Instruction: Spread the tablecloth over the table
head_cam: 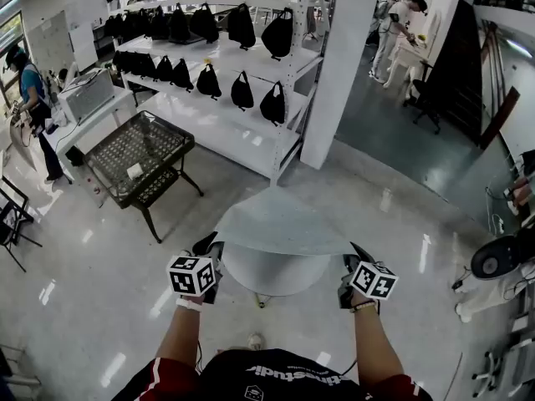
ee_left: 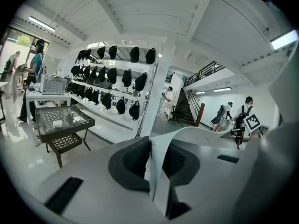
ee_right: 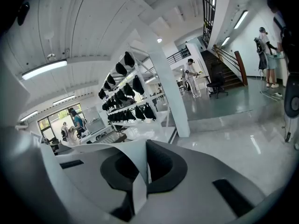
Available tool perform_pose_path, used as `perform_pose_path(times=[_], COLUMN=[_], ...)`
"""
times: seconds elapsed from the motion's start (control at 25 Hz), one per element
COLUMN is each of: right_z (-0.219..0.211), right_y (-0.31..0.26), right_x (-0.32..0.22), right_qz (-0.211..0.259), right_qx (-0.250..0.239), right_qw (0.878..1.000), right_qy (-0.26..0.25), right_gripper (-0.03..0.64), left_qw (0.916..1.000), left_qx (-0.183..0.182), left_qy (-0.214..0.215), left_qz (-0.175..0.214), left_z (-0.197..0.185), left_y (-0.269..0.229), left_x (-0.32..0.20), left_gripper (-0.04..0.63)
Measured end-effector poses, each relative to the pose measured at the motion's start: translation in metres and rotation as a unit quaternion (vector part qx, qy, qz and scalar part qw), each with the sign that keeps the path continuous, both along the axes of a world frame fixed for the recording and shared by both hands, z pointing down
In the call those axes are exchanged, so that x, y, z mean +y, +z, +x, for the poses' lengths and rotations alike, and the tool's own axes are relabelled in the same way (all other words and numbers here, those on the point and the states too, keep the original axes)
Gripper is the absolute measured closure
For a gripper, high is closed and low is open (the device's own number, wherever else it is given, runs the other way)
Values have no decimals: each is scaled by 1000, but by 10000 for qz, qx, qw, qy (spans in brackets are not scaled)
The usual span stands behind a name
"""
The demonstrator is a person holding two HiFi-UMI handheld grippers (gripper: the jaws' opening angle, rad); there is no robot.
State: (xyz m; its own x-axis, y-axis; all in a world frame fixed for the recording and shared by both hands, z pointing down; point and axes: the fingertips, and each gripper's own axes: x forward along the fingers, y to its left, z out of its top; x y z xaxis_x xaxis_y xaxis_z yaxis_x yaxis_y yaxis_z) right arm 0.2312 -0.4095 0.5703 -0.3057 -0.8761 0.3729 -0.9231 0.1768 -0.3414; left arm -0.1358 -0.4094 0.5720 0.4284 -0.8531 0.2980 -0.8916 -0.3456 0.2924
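Now my left gripper point(head_cam: 206, 251) and right gripper point(head_cam: 356, 259) pinch corners of the pale grey tablecloth point(head_cam: 280, 222), stretching it above the round white table point(head_cam: 276, 276) for draping.

Head view downward, gripper views forward, sharing shelves point(head_cam: 238, 57)

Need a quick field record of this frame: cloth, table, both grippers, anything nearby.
tablecloth: pale sheet, held up in the air, fanning forward above the table, not laid yet
table: round, white, under the cloth, near part uncovered
left gripper: shut on the tablecloth edge
right gripper: shut on the tablecloth edge
nearby: black lattice side table to the left; white rack with black bags beyond
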Motion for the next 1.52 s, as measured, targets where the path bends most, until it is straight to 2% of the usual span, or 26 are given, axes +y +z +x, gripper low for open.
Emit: perform_pose_path(times=[0.52,0.72,0.96,1.24,1.52], right_z=[-1,-5,-34,-27,-8], right_y=[13,24,48,62,70], right_x=[14,15,20,30,66], right_qz=[-88,-268,-395,-544,-460], right_qx=[-227,-367,102,789,1800], right_qw=[9997,9990,9988,9942,9788], right_qy=[53,59,-265,-495,-862], right_gripper=[588,588,578,574,553], left_qw=[9991,9952,9910,9940,9957], left_qx=[-324,16,154,397,548], left_qy=[-209,-596,-753,-577,-120], left_qz=[153,775,1093,844,731], left_z=[-8,-36,-48,-32,9], left_y=[-2,-46,-78,-63,-59], left_x=[72,85,85,86,73], left_gripper=[534,545,545,545,545])
